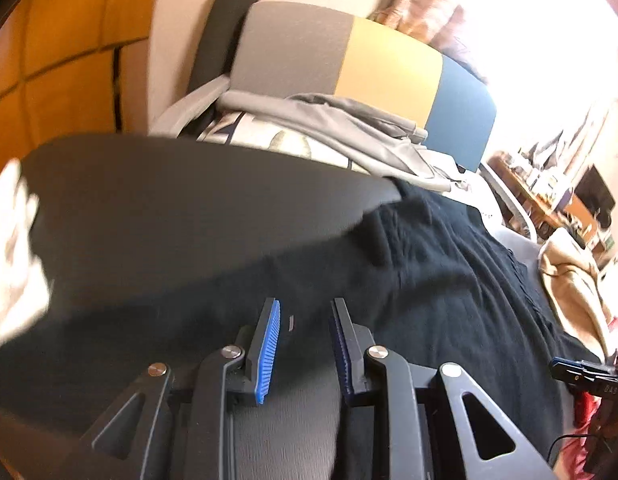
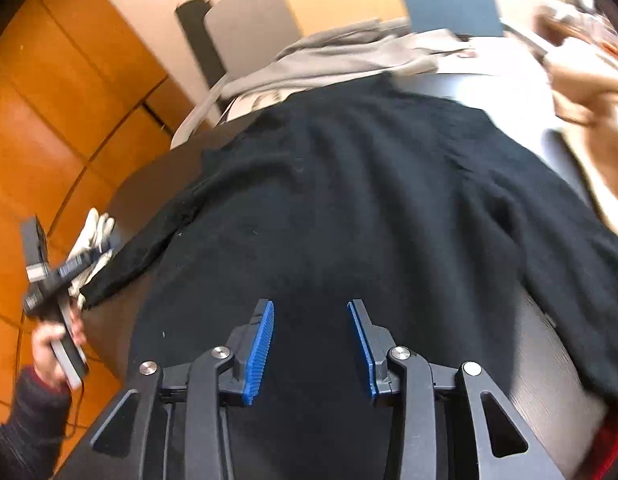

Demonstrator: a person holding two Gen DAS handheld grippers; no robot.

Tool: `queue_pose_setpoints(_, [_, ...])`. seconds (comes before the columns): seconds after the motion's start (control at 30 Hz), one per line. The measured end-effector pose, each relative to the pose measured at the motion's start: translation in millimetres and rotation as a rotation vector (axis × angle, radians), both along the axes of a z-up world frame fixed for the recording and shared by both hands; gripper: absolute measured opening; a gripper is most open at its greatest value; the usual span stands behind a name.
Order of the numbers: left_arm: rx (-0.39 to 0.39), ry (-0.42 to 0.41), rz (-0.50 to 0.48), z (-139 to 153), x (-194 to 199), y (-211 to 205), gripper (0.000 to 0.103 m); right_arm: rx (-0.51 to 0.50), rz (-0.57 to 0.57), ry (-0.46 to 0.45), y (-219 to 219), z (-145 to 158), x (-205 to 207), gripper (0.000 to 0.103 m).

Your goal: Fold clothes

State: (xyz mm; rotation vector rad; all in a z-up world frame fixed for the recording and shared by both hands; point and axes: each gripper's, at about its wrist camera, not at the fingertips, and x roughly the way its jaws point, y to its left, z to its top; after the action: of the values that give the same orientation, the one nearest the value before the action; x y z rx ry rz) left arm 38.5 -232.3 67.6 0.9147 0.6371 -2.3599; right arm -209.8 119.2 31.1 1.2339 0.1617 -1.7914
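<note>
Right wrist: black garment (image 2: pixel 349 200) on table (image 2: pixel 549 380)

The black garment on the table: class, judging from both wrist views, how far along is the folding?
Done: the black garment lies spread over the dark table, one sleeve stretched out to the side.
In hand: nothing; the left gripper and right gripper hover open above it.
Left: no neat fold shows yet, and grey clothes wait on the chair.

An orange panelled wall (image 1: pixel 61 40) is seen at left; a grey, yellow and blue chair back (image 1: pixel 349 68) (far side) is lit by a bright window (image 1: pixel 549 20) at right.
</note>
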Motion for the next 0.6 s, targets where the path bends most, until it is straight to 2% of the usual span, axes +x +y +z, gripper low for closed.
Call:
queue_pose_setpoints(0.13, [-0.009, -0.031, -0.114, -6, -62, -13, 0.025, 0.009, 0.022, 0.028, -41, 1, -13, 0.04])
queue_pose_setpoints(0.2, [0.028, -0.09, -0.161, -23, -91, -22, 0.025, 0.002, 0.018, 0.032, -55, 3, -25, 0.043])
queue_pose_setpoints(0.27, [0.061, -0.151, -0.189, -41, -112, -29, 0.025, 0.004, 0.006, 0.043, -66, 3, -39, 0.049])
queue_pose_setpoints(0.3, [0.056, -0.181, -0.189, -51, -117, -32, 0.025, 0.007, 0.0, 0.049, -70, 4, -45, 0.05])
queue_pose_setpoints(0.43, [-0.001, -0.197, -0.192, -65, -118, -35, 0.025, 0.058, -0.046, 0.107, -79, 0, -68, 0.05])
queue_pose_setpoints(0.57, [-0.079, -0.244, -0.107, -68, -120, -56, 0.028, 0.159, -0.093, 0.158, -87, -19, -92, 0.05])
queue_pose_setpoints(0.6, [-0.073, -0.243, -0.093, -68, -121, -62, 0.028, 0.18, -0.093, 0.165, -90, -25, -98, 0.05])
